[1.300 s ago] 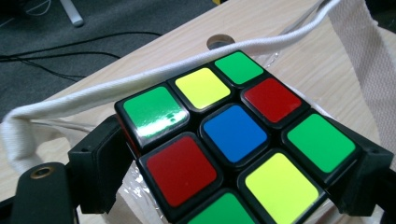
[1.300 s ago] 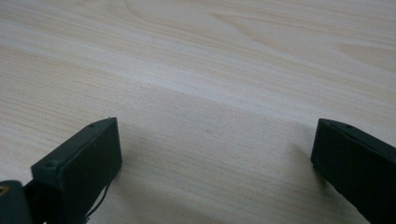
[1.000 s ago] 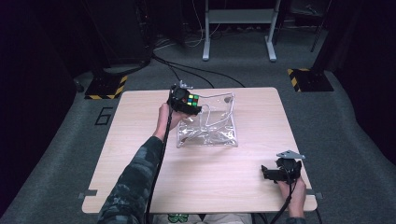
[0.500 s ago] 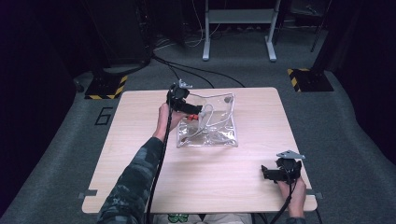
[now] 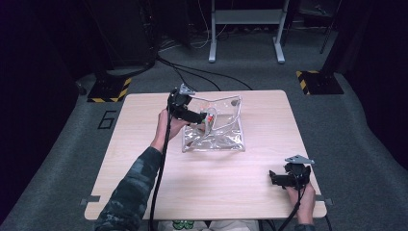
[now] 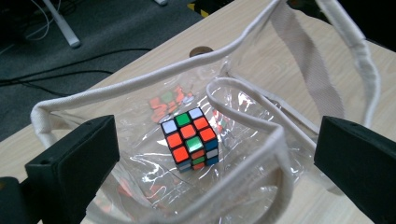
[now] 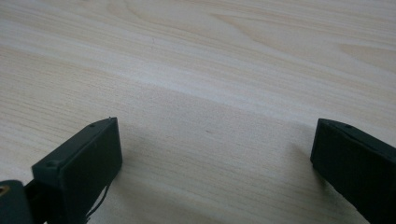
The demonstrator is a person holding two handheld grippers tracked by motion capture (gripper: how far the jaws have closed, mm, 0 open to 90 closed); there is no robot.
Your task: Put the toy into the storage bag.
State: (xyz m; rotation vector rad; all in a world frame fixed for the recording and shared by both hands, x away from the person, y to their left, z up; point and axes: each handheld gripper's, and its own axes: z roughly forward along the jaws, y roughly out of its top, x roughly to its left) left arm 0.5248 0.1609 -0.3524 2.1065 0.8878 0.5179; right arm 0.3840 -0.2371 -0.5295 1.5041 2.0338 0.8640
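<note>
Left gripper view, left claw (image 6: 205,154): jaws spread wide with nothing between the pads; they have just been opening, and the puzzle cube (image 6: 190,139) lies free beyond them.
Left claw, position: in the high view the left claw (image 5: 206,117) hangs over the near-left rim of the clear bag (image 5: 226,139), toward the far edge of the counter (image 5: 144,192).
Puzzle cube: rests on the floor of the clear bag, tilted on one corner edge, orange, green and white stickers facing up; it touches the plastic and neither pad.
Clear bag, contents: one puzzle cube and nothing else discernible; faint coloured reflections of the cube show on the wall behind it.
Clear bag, form: transparent plastic with a white fabric rim (image 6: 140,88) and white fabric handles (image 6: 308,56); the mouth stands open upward, the rim sagging on the near side.
Right claw (image 7: 212,168): jaws wide apart, empty, hovering low over bare wood near the near-right corner of the counter; in the high view the right claw (image 5: 272,177) is well apart from the bag.
Progress, judged: the cube appears delivered into the bag and released.
Remaining, judged: withdrawing the left claw clear of the rim; possibly tidying or closing the bag's mouth, which is not yet done.
</note>
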